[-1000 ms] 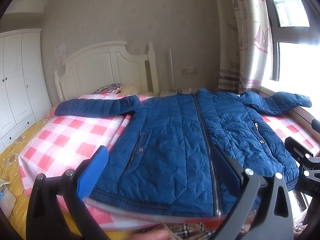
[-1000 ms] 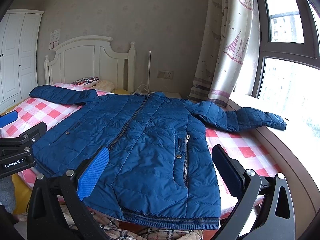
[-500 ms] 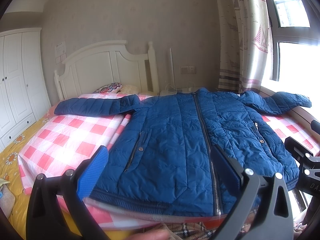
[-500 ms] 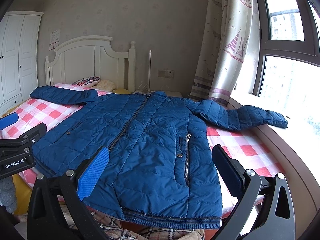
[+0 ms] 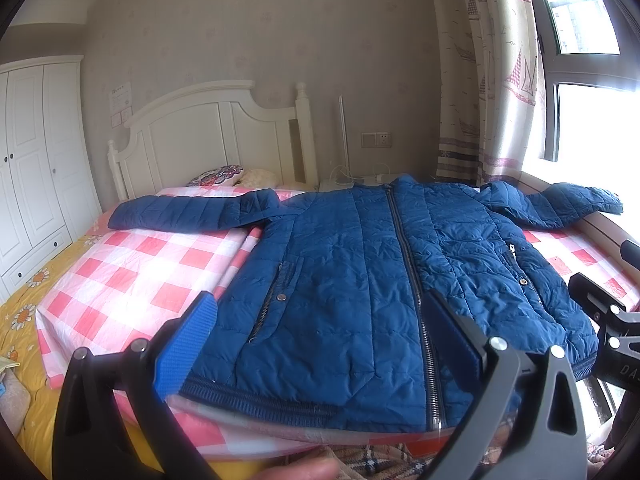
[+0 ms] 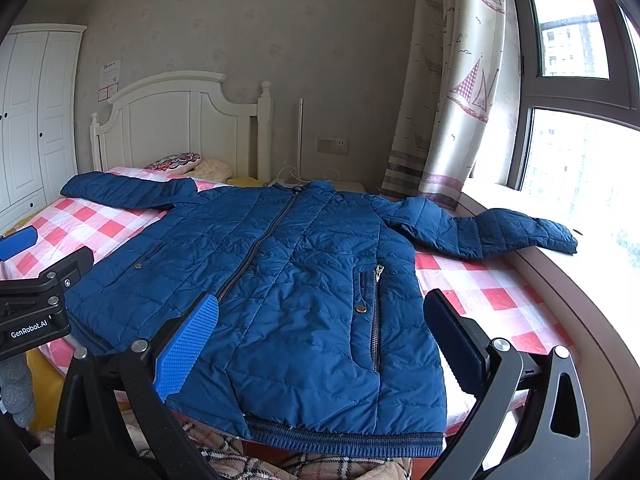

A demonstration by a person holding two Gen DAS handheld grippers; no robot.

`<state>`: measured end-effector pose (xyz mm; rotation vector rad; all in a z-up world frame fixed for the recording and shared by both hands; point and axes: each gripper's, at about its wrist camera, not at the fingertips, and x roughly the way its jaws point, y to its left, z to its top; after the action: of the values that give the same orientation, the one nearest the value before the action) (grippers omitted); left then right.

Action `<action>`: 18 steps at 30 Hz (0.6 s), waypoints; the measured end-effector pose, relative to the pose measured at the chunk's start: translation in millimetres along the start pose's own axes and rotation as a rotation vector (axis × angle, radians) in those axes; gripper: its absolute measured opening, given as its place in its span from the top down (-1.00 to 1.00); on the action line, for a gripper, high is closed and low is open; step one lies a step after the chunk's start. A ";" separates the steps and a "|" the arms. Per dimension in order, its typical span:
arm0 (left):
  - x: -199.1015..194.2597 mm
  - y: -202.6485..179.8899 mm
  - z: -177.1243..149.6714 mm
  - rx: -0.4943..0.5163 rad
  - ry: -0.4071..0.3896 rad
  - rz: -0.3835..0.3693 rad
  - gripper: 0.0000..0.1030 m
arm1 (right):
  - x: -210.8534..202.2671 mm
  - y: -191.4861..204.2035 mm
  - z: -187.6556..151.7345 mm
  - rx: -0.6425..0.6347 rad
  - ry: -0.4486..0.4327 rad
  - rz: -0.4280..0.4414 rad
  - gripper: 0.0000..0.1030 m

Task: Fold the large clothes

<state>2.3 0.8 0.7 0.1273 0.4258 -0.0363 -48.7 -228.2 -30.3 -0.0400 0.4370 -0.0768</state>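
Note:
A blue quilted jacket (image 5: 360, 280) lies flat and zipped, front up, on a pink-and-white checked sheet (image 5: 132, 276) on the bed. Both sleeves are spread out sideways. In the right wrist view the jacket (image 6: 288, 280) has its right sleeve (image 6: 492, 228) resting on the window sill. My left gripper (image 5: 320, 332) is open and empty, hovering above the jacket's hem. My right gripper (image 6: 320, 332) is open and empty, also above the hem, further right. Neither touches the jacket.
A white headboard (image 5: 208, 132) and pillows (image 5: 218, 174) stand at the far end. A white wardrobe (image 5: 32, 168) is at the left. A curtain (image 6: 452, 92) and window (image 6: 580, 152) are at the right. A plaid cloth (image 6: 312, 466) lies at the near bed edge.
Both views have shifted very slightly; the jacket and grippers stay as they were.

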 end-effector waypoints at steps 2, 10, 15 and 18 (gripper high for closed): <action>0.1 0.1 0.2 0.000 0.000 0.000 -0.97 | 0.1 0.0 0.0 0.001 0.001 0.000 -0.91; 0.1 0.1 0.0 0.000 0.001 -0.001 -0.97 | 0.2 -0.1 -0.9 0.003 0.003 0.006 -0.91; 0.1 0.1 0.1 0.000 0.001 -0.001 -0.97 | 0.1 0.1 -1.1 0.003 0.004 0.006 -0.91; 0.2 0.1 0.1 -0.001 0.002 -0.001 -0.97 | 0.4 -0.5 -0.8 0.004 0.003 0.006 -0.91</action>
<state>2.5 0.9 0.7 0.1265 0.4275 -0.0368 -48.7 -228.8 -31.2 -0.0345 0.4405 -0.0722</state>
